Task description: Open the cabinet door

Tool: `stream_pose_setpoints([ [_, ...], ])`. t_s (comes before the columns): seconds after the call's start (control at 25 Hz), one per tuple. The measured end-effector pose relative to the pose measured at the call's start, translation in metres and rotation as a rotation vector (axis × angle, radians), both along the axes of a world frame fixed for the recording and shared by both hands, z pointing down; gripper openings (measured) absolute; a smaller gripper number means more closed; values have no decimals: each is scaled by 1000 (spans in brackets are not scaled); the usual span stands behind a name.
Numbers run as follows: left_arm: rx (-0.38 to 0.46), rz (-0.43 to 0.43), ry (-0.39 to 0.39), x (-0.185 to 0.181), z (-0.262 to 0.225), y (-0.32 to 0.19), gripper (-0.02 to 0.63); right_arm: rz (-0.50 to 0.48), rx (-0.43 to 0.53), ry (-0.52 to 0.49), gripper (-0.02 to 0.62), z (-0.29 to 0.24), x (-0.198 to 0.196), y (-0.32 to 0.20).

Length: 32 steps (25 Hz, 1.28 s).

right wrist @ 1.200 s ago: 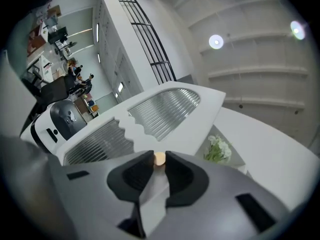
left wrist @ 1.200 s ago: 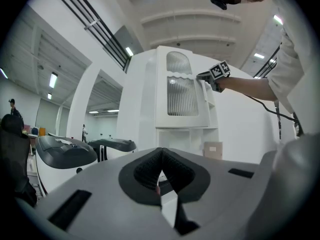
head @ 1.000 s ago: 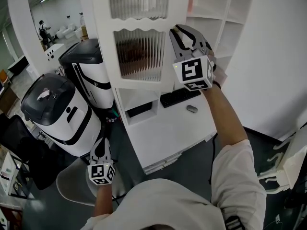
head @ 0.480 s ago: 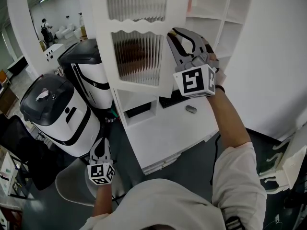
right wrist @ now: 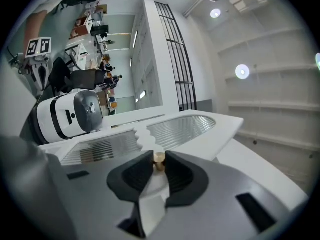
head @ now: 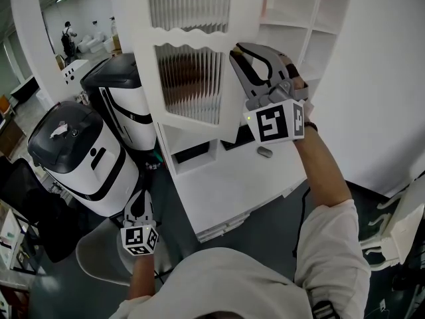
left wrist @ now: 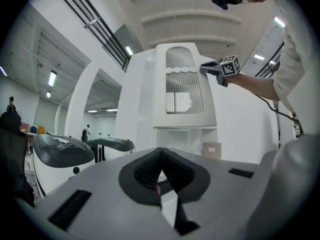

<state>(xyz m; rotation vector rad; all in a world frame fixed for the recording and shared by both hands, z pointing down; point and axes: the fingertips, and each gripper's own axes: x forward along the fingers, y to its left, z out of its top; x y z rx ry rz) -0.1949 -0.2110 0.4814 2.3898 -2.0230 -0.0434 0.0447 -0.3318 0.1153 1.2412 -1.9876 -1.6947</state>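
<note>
The white cabinet door (head: 192, 85) with ribbed glass panes stands swung partly out from the tall cabinet. My right gripper (head: 242, 50) is shut on the small brass knob (right wrist: 159, 157) at the door's free edge; the right gripper view shows its dark pads (right wrist: 176, 170) pressed on both sides of the knob, with the door (right wrist: 175, 129) stretching away behind. My left gripper (head: 139, 199) hangs low by the floor at the left, shut with nothing in it. In the left gripper view the cabinet (left wrist: 185, 89) stands ahead, with the right gripper (left wrist: 206, 69) at its door.
Two white-and-black machines (head: 73, 151) (head: 123, 98) stand left of the cabinet. A white desk (head: 232, 185) below the door carries a keyboard (head: 242, 135) and a mouse (head: 265, 151). Open shelves (head: 299, 18) are at the right, a white chair (head: 398, 231) further right.
My right gripper has drawn back toward me and to the right with the knob and rolled a little. The door has swung further out. The left gripper has stayed still.
</note>
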Motion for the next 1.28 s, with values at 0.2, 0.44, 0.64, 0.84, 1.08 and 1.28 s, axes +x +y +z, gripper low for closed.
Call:
stream_pose_setpoints([
  [0.2, -1, -3, 3, 2, -2, 4, -2, -19, 22, 41, 77, -2, -3, 11],
  [0.44, -1, -4, 6, 1, 0, 7, -2, -37, 35, 86, 77, 1, -12, 24],
  [0.64, -1, -5, 8, 0, 1, 12, -2, -42, 60, 115, 77, 2, -20, 37],
  [0.84, -6, -5, 9, -2, 2, 15, -2, -13, 89, 148, 77, 2, -30, 49],
  [1.08, -7, -6, 9, -5, 4, 16, -2, 36, 142, 215, 77, 5, -44, 63],
  [1.28, -2, -7, 15, -10, 2, 21, -2, 88, 195, 265, 77, 5, -61, 79],
])
